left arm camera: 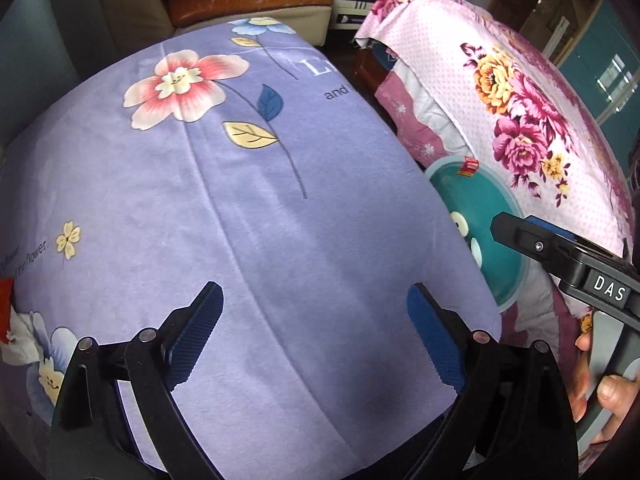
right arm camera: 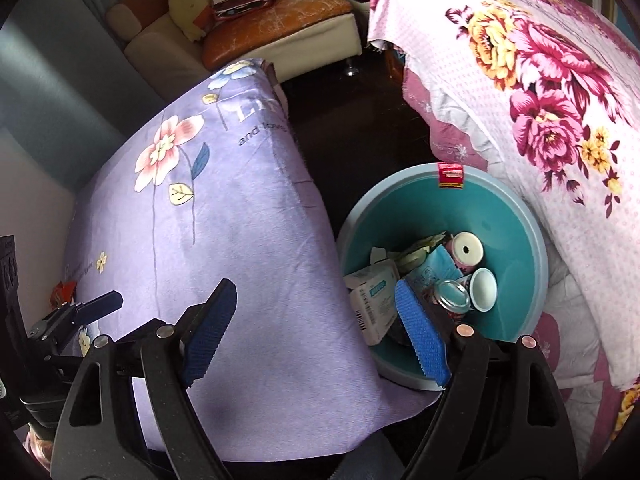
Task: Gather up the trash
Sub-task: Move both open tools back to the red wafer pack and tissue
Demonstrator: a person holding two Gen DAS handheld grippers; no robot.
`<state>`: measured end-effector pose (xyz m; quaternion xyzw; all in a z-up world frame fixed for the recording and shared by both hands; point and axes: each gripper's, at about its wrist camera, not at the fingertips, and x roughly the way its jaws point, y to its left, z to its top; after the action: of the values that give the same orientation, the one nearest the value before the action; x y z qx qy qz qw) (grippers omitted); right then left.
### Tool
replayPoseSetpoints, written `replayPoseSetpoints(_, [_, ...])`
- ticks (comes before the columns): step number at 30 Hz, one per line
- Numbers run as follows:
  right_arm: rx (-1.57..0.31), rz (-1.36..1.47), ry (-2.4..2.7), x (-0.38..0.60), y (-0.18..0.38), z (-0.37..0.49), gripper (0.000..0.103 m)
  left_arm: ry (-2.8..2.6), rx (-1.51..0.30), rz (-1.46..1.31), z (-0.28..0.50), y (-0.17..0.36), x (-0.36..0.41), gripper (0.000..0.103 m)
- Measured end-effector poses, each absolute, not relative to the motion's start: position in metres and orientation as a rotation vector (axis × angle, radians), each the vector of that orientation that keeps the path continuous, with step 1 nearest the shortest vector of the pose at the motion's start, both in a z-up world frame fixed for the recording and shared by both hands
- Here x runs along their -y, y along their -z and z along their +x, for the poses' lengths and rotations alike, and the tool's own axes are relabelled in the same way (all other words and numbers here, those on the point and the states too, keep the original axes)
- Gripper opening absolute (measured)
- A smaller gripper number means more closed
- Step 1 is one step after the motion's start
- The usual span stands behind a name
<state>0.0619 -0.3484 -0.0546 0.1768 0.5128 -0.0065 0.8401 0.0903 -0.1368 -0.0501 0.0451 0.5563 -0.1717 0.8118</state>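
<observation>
Beside the lilac flowered cloth [right arm camera: 224, 208], teal bin [right arm camera: 516, 240] on the floor against the pink floral quilt [right arm camera: 560, 92], cartons, a can [right arm camera: 454, 294] and cups inside it, right gripper [right arm camera: 316, 336] spread wide above its rim, empty, left gripper [left arm camera: 316, 336] wide over the cloth, empty, red-and-white scrap [left arm camera: 12, 328] at the cloth's left edge.

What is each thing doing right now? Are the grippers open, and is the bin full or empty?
Left gripper: open, nothing between its fingers, over the purple floral cloth.
Right gripper: open, empty, by the bin's edge.
Teal bin: uncovered, partly filled with trash.
Cardboard box: lying in the bin.
Can: tipped over in the bin.
Small cup: on its side in the bin.
</observation>
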Motion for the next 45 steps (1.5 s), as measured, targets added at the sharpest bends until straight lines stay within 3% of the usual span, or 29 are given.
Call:
replayPoseSetpoints(22, [-1.194,-0.081,-0.427,0.082,0.046,0.113,0.079,-0.078,-1.143,-0.127,0.06,0.041,-0.153,0.093])
replayPoseSetpoints(36, [-1.182,-0.245,-0.749,-0.052,0.062,0.139,0.079,-0.069,-1.173,-0.092,0.035,0.052,-0.215,0.093])
replayPoseSetpoints(45, [-1.232,-0.324,-0.939,-0.129,0.077,0.153,0.069,-0.056,-1.169,-0.062,0.022,0.06,-0.234,0.093])
